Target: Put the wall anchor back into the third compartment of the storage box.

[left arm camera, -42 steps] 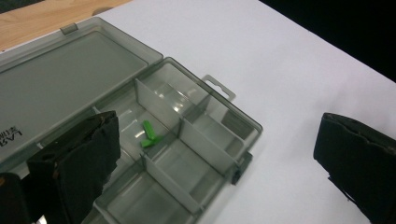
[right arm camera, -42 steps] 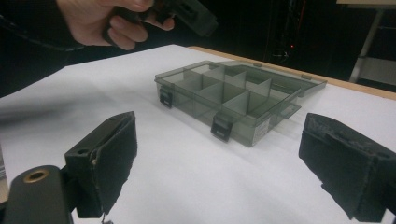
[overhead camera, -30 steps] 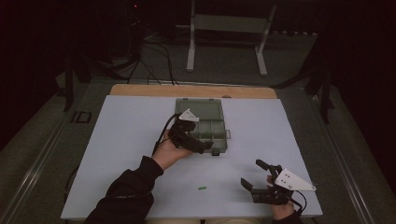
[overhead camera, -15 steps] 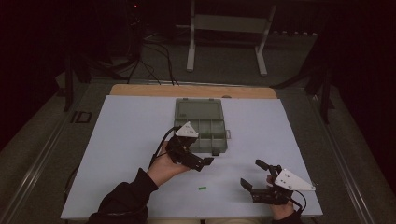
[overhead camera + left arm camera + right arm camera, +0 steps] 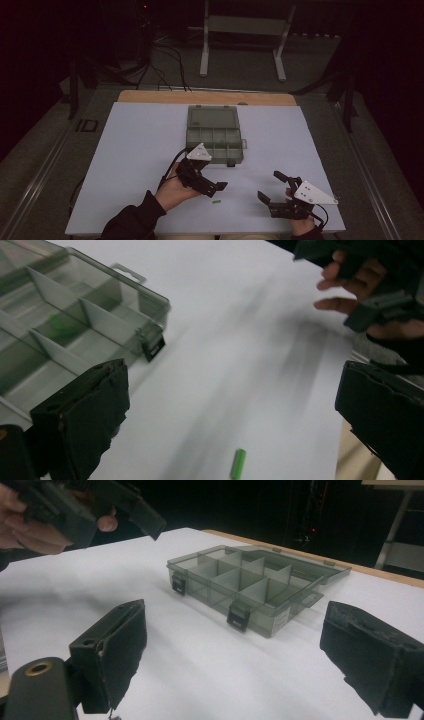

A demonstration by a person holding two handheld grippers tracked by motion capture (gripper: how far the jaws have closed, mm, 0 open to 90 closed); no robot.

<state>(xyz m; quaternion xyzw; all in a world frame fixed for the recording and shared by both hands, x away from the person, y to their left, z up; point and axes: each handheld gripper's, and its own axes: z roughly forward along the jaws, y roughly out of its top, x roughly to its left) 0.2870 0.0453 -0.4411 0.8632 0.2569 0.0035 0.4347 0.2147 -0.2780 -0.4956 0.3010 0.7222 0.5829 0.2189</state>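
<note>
Your left tongs (image 5: 212, 186) hang with jaws apart just above the small green stick (image 5: 216, 202), which lies on the bench (image 5: 135, 150) near of the divided box (image 5: 214, 132). It looks light, stiff, and prone to roll; pinch it across its middle. Your right tongs (image 5: 274, 196) also gape, idle.

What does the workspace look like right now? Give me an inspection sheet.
Surface: white table top, wooden strip along its far edge.
Job's things: clear grey plastic compartment box, lid open; small green cylindrical piece lying loose on the table; a blurred green item in one compartment.
Clutter: nothing seen.
Grippers: left gripper open, above the table near the green piece; right gripper open, holding nothing.
Cables: black cable trailing from the left gripper.
Surroundings: dark room, metal stand and floor cables beyond the table.
</note>
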